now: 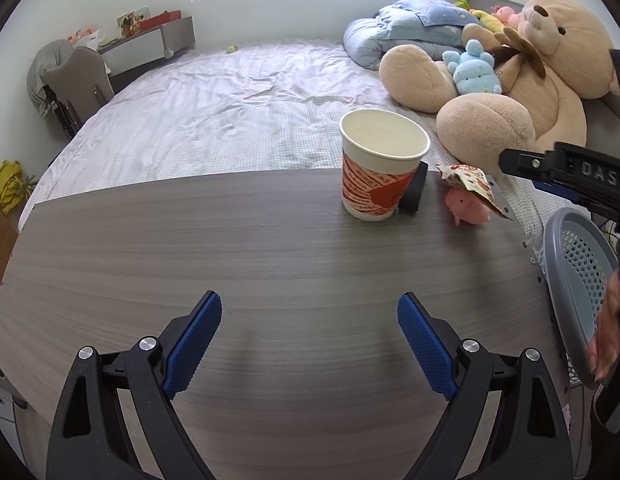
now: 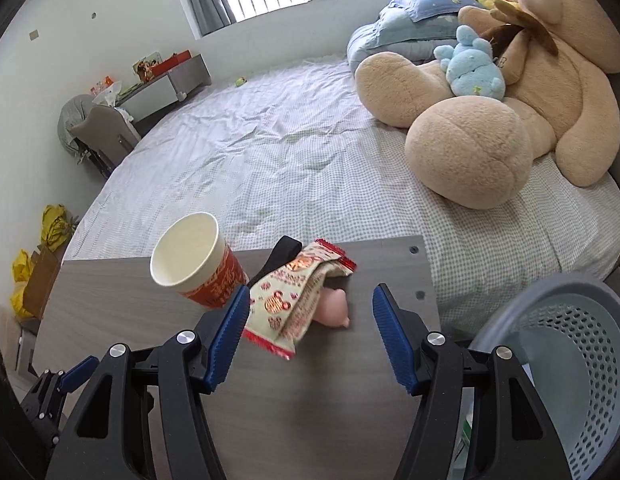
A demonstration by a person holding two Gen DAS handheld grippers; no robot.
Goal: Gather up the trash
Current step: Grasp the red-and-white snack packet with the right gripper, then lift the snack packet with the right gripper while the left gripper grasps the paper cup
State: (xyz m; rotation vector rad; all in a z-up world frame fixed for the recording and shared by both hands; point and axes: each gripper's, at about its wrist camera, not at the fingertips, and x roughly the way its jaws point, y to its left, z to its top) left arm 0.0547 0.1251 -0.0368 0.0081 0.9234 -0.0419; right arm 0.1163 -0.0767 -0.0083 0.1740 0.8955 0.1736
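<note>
Counter (image 1: 190,248): grey wood-grain top, standing against the foot of the bed (image 1: 230,96).
Paper cup (image 1: 379,168): standing upright near the counter's far edge, its inside looking empty.
Black object (image 1: 413,194): sitting just behind the cup, touching or nearly touching it; too hidden to identify.
Snack wrapper (image 2: 294,300): red-and-cream, opened, lying to the right of the cup and draping over a pink toy (image 2: 333,308).
Basket (image 2: 581,360): perforated grey-blue bin, standing off the counter's right edge.
Left gripper (image 1: 310,348): hovering over bare counter, well short of the cup, fingers (image 1: 194,344) standing wide apart and holding nothing.
Right gripper (image 2: 310,336): hanging over the wrapper, fingers (image 2: 393,340) standing apart; its left pad is possibly touching the wrapper's edge, nothing being clamped.
Teddy bear (image 1: 529,60): large, lying on the bed beside a blue plush (image 1: 473,68).
</note>
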